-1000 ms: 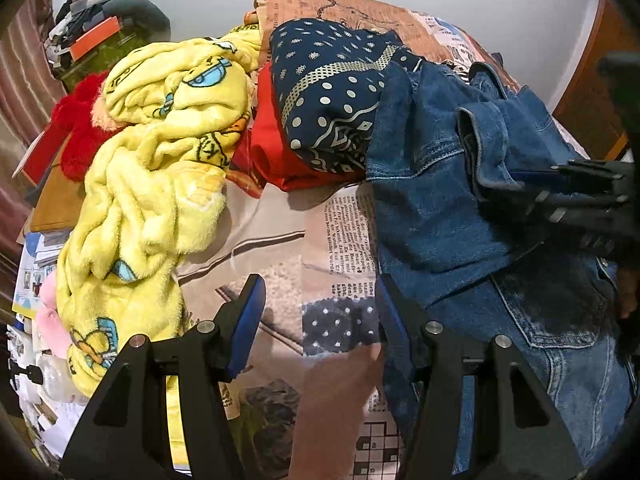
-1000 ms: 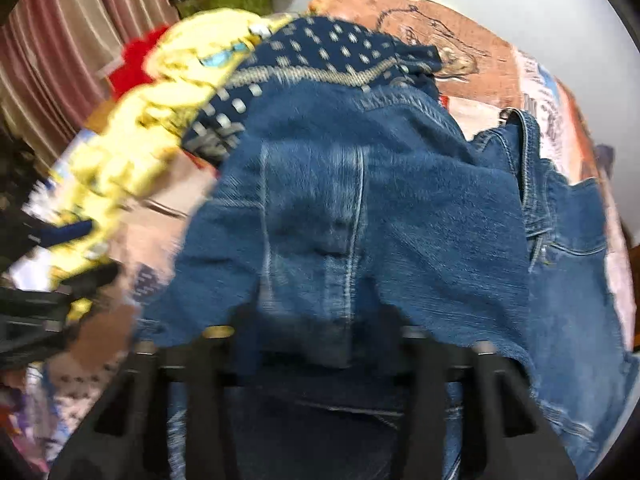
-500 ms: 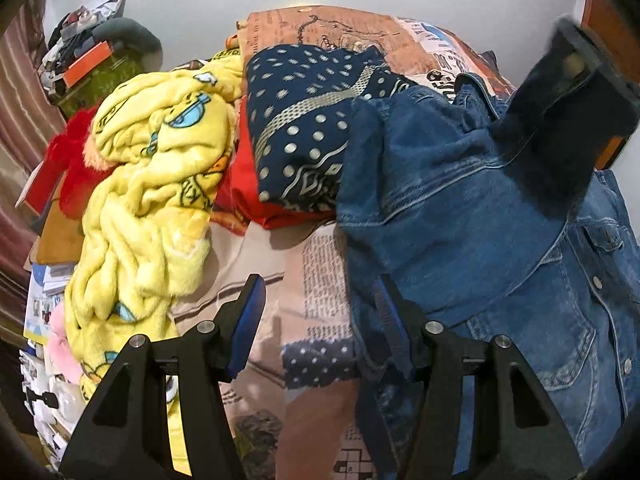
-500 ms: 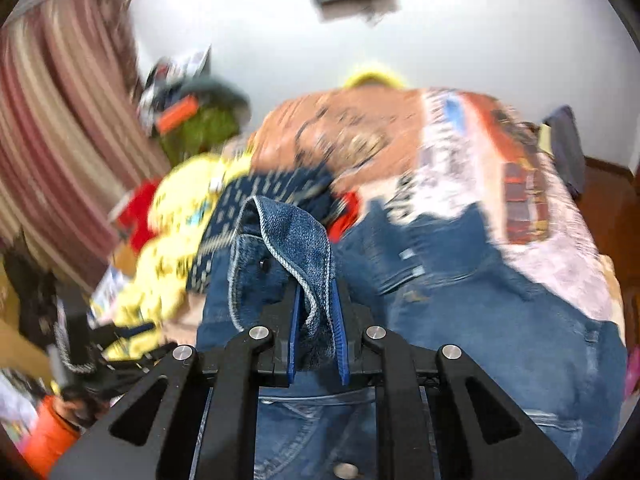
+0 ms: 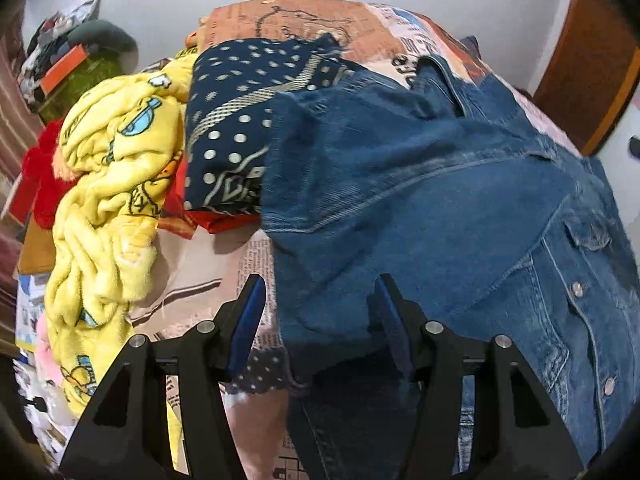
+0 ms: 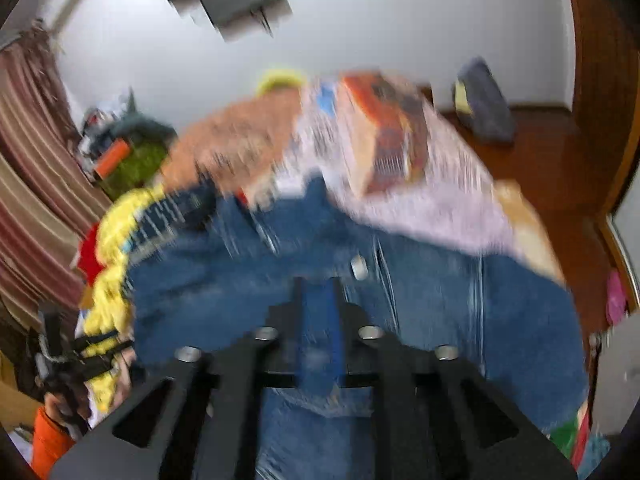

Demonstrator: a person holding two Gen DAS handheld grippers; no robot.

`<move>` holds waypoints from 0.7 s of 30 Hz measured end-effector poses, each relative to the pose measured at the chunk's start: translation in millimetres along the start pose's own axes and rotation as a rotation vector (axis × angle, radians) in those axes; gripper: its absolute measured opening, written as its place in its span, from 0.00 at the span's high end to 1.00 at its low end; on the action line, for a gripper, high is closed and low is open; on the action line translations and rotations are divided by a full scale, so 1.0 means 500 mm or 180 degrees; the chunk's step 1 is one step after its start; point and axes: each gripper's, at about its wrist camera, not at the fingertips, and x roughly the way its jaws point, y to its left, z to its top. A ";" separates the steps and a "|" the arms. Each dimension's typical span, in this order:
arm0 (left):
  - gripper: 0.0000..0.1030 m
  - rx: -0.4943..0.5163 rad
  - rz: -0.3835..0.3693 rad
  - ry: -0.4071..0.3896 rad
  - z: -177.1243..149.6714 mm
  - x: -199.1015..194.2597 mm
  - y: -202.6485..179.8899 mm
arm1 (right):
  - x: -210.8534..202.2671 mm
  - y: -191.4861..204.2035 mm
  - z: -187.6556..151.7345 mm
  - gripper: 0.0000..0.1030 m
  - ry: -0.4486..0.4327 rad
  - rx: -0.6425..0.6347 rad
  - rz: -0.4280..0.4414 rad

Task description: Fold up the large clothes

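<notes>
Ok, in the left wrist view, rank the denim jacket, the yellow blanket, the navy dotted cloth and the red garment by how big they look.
1. Denim jacket, though nearness to the camera enlarges it.
2. Yellow blanket.
3. Navy dotted cloth.
4. Red garment, mostly hidden under the navy cloth, so its true size is unsure.

Even, bright indoor light, soft shadows. Left wrist view mostly sharp; right wrist view heavily motion-blurred. Fisheye warp, dark corners.

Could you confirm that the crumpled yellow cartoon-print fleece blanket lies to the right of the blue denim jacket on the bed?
Not quite: the crumpled yellow cartoon-print fleece blanket lies to the left of the blue denim jacket, not the right, on the bed. The left wrist view shows this.
</notes>
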 end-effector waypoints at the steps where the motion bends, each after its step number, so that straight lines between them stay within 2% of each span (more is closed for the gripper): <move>1: 0.46 0.0051 0.0031 -0.0010 -0.002 -0.003 -0.008 | 0.021 -0.006 -0.007 0.53 0.0111 0.0048 -0.0008; 2: 0.45 0.0115 0.0066 -0.0031 -0.006 -0.008 -0.018 | 0.050 -0.010 -0.021 0.40 0.0223 0.0124 -0.0029; 5: 0.37 0.0195 0.0124 -0.0077 -0.014 -0.018 -0.031 | 0.116 -0.023 -0.039 0.40 0.0469 0.0290 0.0059; 8: 0.35 0.0198 0.0160 -0.0127 -0.026 -0.030 -0.032 | 0.187 -0.041 -0.046 0.40 0.0741 0.0592 0.0156; 10: 0.35 0.0164 0.0182 -0.0143 -0.032 -0.036 -0.025 | 0.220 -0.045 -0.046 0.40 0.0778 0.0748 0.0170; 13: 0.35 0.0076 0.0190 -0.0161 -0.039 -0.042 -0.004 | 0.236 -0.036 -0.032 0.40 0.0667 0.0831 0.0068; 14: 0.35 0.0040 0.0198 -0.0155 -0.040 -0.041 0.003 | 0.243 -0.031 -0.023 0.44 0.0648 0.0832 0.0038; 16: 0.35 -0.0003 0.0218 -0.0150 -0.041 -0.042 0.012 | 0.250 -0.025 -0.017 0.62 0.0624 0.0858 -0.0027; 18: 0.35 -0.0042 0.0238 -0.0161 -0.040 -0.044 0.022 | 0.247 -0.023 -0.013 0.86 0.0589 0.0804 -0.0006; 21: 0.35 -0.0059 0.0292 -0.0204 -0.033 -0.050 0.033 | 0.216 -0.002 -0.007 0.88 0.0386 0.0633 -0.0024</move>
